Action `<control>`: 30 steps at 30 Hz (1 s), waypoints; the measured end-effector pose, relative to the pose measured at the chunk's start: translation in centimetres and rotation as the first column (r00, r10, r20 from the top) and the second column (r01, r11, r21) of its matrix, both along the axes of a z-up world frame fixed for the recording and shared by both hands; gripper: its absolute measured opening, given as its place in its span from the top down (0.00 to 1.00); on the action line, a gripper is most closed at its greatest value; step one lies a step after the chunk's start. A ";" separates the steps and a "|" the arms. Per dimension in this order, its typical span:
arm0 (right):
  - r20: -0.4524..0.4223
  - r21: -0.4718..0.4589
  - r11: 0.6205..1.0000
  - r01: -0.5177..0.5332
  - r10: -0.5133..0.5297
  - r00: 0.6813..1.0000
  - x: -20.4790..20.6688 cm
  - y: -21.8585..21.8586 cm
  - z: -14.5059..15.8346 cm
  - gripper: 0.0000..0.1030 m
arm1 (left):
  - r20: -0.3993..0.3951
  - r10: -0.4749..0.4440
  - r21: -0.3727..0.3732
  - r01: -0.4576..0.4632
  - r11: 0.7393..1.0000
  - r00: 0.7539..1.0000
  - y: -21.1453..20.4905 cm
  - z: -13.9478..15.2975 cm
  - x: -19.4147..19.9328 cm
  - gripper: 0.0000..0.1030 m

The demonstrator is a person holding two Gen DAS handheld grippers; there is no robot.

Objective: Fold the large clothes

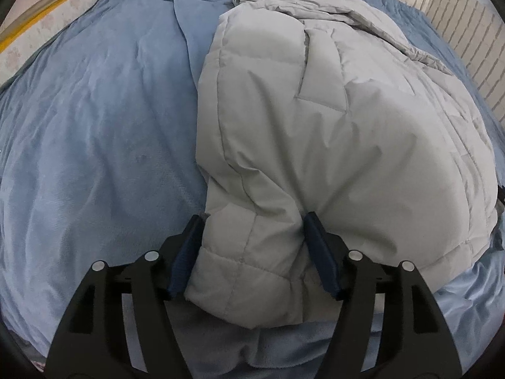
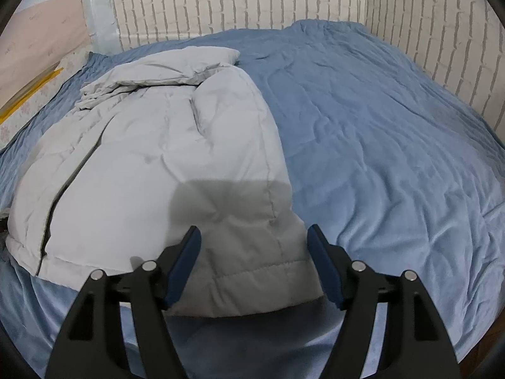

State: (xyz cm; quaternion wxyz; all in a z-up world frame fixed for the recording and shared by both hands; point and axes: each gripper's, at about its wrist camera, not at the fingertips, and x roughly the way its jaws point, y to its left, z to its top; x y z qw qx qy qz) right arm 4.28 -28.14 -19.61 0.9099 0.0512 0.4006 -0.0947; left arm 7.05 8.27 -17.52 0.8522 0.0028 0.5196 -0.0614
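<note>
Blue bedspread (image 2: 394,132) w/ brick-pattern wall behind; grey puffer jacket (image 1: 331,132) lies on it, hem toward the person

Both grippers sit at the near hem, jaws wide, nothing pinched yet. Left gripper (image 1: 254,246) straddles the hem's left corner, fabric bulging betw. its fingers; right gripper (image 2: 254,257) straddles the right corner. Jacket's long axis runs straight away from both, collar at the far end, so each arm looks equally near its own corner. Judged next: close on both corners & carry hem toward collar

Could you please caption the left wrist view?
Open left claw straddling the hem of a pale grey quilted puffer jacket.
</note>
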 end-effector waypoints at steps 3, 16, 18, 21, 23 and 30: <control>-0.003 0.002 1.000 -0.004 0.004 1.000 -0.1 0.1 0.0 0.31 | -0.002 0.000 0.000 0.000 1.000 1.000 0.1 0.0 0.1 0.36; -0.036 0.113 0.994 0.012 -0.008 0.999 -0.1 -1.0 -1.5 0.20 | 0.009 0.014 -0.006 -0.014 1.000 1.000 0.1 -0.2 0.0 0.38; -0.042 0.133 0.991 0.011 -0.005 0.999 -0.1 -1.1 -1.9 0.20 | 0.008 0.017 -0.015 -0.017 1.000 1.000 0.3 -0.3 0.0 0.37; -0.048 0.152 0.988 -0.005 0.012 0.999 0.1 -1.1 -2.2 0.20 | 0.005 0.021 -0.025 -0.020 0.999 1.000 0.5 -0.4 0.0 0.37; -0.053 0.154 0.988 -0.019 0.027 0.998 0.4 -0.9 -2.3 0.23 | 0.004 0.019 -0.022 -0.019 1.000 1.000 0.5 -0.4 0.0 0.36; -0.077 0.090 0.992 -0.094 0.101 0.992 1.4 0.8 -2.1 0.73 | 0.005 0.020 -0.015 -0.020 1.000 1.000 0.4 -0.4 0.0 0.34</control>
